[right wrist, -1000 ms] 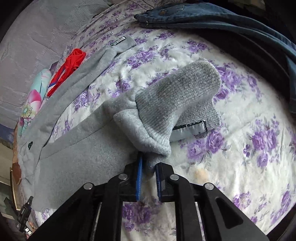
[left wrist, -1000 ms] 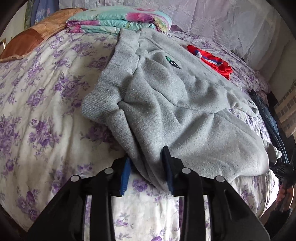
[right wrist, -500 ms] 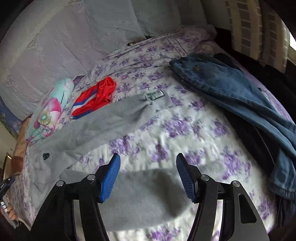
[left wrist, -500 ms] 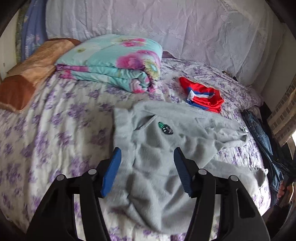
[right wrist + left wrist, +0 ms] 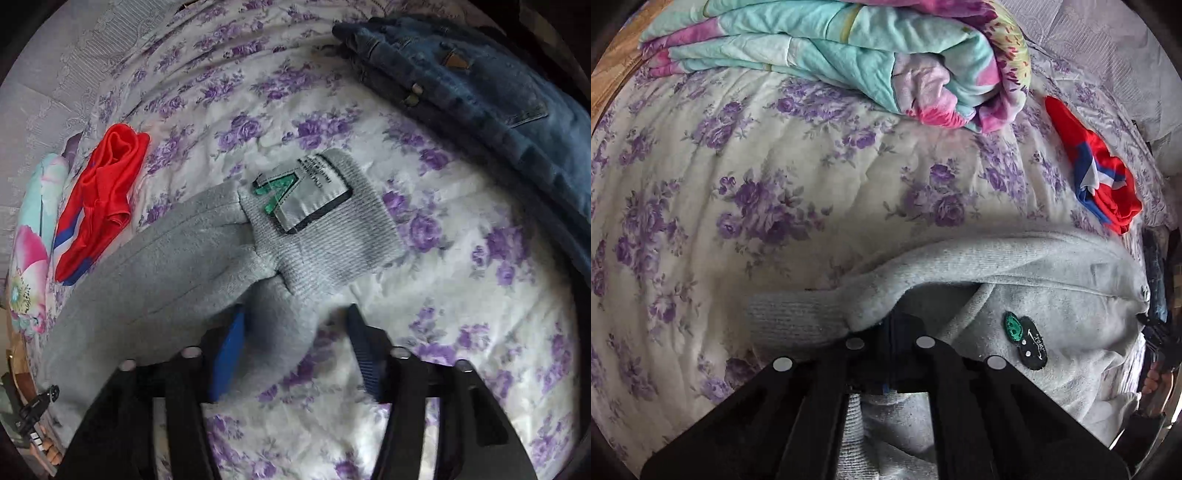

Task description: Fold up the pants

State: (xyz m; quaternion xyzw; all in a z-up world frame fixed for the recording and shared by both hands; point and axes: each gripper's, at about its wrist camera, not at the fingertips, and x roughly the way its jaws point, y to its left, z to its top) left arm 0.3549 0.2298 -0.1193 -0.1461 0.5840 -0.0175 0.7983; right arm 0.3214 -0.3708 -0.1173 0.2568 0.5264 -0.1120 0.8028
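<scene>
The left gripper (image 5: 891, 332) is now closed on the waistband edge of the grey sweatpants (image 5: 1052, 302); half a second ago its jaws stood wide apart above the cloth. The right gripper (image 5: 291, 347) has come down to the leg end: its jaws are closing, with a fold of grey cloth between them, touching the left blue pad (image 5: 229, 354) and apart from the right one. Beside it lies the ribbed cuff (image 5: 332, 236) with one sewn label (image 5: 303, 195). The sweatpants lie stretched across the flowered bedsheet (image 5: 775, 177). I count one pair of sweatpants, one red garment (image 5: 1097, 173), one folded quilt (image 5: 849, 48), one pair of jeans (image 5: 480, 85), and two grippers.
</scene>
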